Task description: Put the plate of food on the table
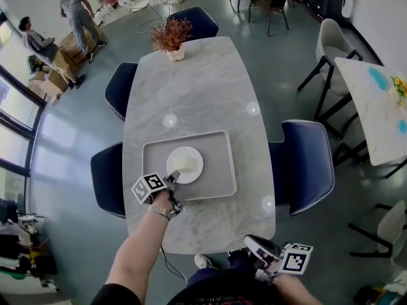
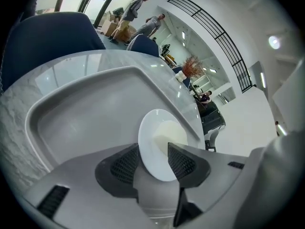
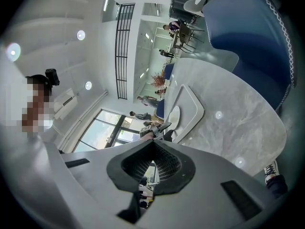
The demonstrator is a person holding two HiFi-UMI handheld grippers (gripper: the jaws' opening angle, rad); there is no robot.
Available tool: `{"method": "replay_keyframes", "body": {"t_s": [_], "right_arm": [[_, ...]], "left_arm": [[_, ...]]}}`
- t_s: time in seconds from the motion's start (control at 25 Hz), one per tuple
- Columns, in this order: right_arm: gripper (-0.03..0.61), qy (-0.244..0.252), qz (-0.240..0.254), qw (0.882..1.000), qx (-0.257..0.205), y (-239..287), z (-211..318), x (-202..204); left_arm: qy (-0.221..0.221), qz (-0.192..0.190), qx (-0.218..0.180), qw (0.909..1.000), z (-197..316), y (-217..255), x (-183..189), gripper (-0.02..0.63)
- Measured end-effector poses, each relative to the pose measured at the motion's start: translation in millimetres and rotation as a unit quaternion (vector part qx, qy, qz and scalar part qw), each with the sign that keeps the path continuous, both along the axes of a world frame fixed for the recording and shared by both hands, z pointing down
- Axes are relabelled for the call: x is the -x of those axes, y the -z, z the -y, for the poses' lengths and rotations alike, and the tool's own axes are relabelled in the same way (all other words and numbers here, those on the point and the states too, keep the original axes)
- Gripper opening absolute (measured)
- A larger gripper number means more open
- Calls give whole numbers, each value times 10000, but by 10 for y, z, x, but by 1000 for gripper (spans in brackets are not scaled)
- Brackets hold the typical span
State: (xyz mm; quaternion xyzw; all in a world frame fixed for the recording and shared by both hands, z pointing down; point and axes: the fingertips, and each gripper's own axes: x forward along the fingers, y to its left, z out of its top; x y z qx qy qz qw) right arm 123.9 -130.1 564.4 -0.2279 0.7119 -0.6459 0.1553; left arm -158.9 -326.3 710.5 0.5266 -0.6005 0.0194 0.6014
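A white plate (image 1: 185, 164) with a pale piece of food (image 1: 186, 164) lies on a grey tray (image 1: 216, 164) on the marble table (image 1: 203, 88). My left gripper (image 1: 173, 182) is at the plate's near-left rim. In the left gripper view the jaws of that gripper (image 2: 152, 159) stand wide apart, astride the rim of the plate (image 2: 157, 142), and the pads do not press on it. My right gripper (image 1: 254, 243) hovers below the table's near edge, level, away from the tray. In the right gripper view its pads (image 3: 164, 163) meet at the tips with nothing between them.
A potted dry plant (image 1: 170, 38) stands at the table's far end. Blue chairs (image 1: 305, 164) (image 1: 108, 180) (image 1: 119, 89) flank the table. A second table (image 1: 375, 107) with chairs is at the right. People (image 1: 79, 14) are at the far left.
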Motion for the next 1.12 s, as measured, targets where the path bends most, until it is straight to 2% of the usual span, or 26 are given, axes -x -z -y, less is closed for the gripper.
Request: {"method": "replay_keyframes", "body": {"t_s": [0.24, 0.36, 0.48, 0.52, 0.6, 0.64, 0.8, 1.0, 1.12], "right_arm": [[11, 106, -176, 9997, -95, -34, -13, 23], [11, 185, 23, 9998, -50, 13, -34, 160], [11, 350, -70, 9992, -151, 11, -62, 258], [11, 394, -33, 9991, -145, 19, -84, 306], [11, 482, 71, 9987, -120, 36, -141, 419], [11, 532, 86, 9985, -130, 38, -169, 469], [11, 667, 34, 9977, -141, 32, -290, 602], [11, 787, -169, 9960, -376, 125, -520, 808], [11, 822, -51, 9957, -422, 232, -704, 980]], "left_arm": [[-26, 55, -276, 9996, -102, 168, 101, 178], [-231, 20, -673, 9975, -201, 363, 116, 176], [-288, -236, -1175, 9924, -340, 585, 116, 172], [-275, -321, -1306, 9905, -401, 649, 128, 151], [-326, -436, -1521, 9869, -536, 765, 154, 47], [-402, -483, -1633, 9846, -600, 826, 157, 9], [-994, -509, -2062, 9721, -891, 1100, 79, 8], [-1612, -579, -2288, 9583, -1489, 1378, -50, 8], [-1959, -725, -2371, 9488, -1911, 1463, -125, 8]]}}
